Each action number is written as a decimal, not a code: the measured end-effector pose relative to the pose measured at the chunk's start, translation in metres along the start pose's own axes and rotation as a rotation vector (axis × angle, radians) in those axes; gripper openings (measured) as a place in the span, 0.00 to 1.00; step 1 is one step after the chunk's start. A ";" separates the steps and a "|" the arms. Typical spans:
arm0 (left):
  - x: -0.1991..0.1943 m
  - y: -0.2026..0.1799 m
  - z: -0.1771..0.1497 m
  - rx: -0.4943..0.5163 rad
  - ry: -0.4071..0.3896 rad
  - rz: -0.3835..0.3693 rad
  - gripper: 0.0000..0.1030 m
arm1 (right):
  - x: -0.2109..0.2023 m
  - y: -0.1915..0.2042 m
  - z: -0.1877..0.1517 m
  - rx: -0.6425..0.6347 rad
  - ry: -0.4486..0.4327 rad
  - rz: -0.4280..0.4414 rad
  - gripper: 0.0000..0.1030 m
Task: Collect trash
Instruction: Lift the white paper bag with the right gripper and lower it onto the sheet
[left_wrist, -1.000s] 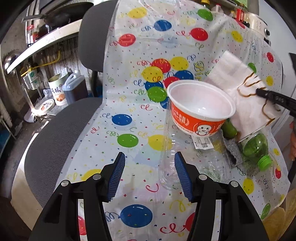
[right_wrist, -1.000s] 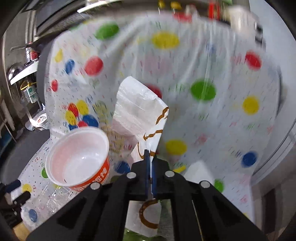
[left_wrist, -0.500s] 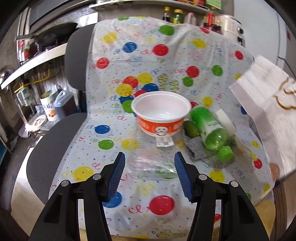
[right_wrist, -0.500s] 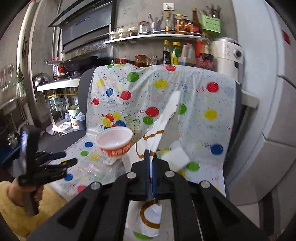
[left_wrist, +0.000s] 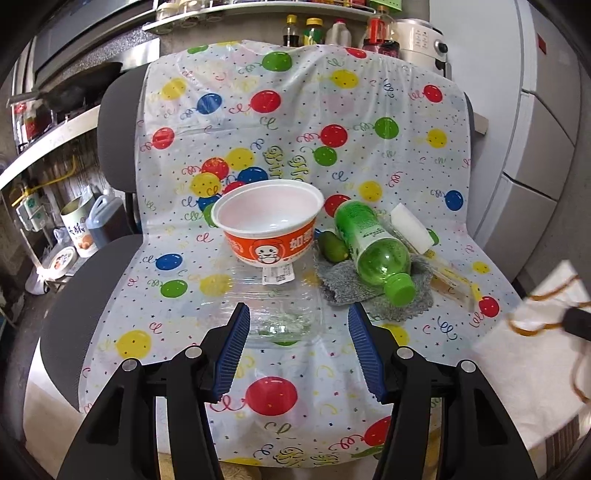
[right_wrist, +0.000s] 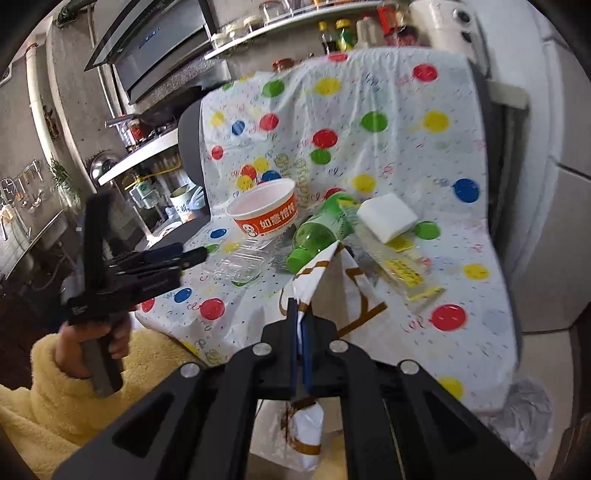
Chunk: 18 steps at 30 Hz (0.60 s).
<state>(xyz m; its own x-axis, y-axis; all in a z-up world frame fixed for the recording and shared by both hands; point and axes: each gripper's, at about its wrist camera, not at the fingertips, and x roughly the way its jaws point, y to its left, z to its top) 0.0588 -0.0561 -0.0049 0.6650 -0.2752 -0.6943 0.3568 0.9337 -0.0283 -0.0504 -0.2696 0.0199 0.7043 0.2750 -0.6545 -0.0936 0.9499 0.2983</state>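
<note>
Your left gripper hangs above the front of the seat with its blue-padded jaws spread wide and nothing between them. Just beyond the tips lies a clear plastic container, flattened on the balloon-print sheet. Behind it an orange and white bowl stands upright. To the right of the bowl, a green bottle lies on its side across a grey cloth, cap toward you, with a white sponge just beyond. Your right gripper is clamped on the edge of a white paper bag with brown handles, held off the seat's right front, well apart from the left gripper.
</note>
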 end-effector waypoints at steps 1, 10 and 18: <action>0.001 0.003 -0.001 -0.004 0.003 0.008 0.55 | 0.024 -0.011 0.003 0.014 0.031 0.014 0.03; 0.016 0.012 -0.015 0.014 0.059 0.036 0.55 | 0.074 -0.054 0.004 0.033 0.085 -0.178 0.56; 0.028 -0.020 -0.017 0.050 0.071 -0.023 0.55 | 0.042 -0.070 -0.026 0.017 0.088 -0.309 0.59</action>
<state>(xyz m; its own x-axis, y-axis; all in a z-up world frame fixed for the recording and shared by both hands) 0.0594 -0.0792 -0.0359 0.6086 -0.2781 -0.7431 0.4054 0.9141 -0.0100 -0.0321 -0.3204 -0.0462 0.6342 -0.0132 -0.7730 0.1271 0.9880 0.0874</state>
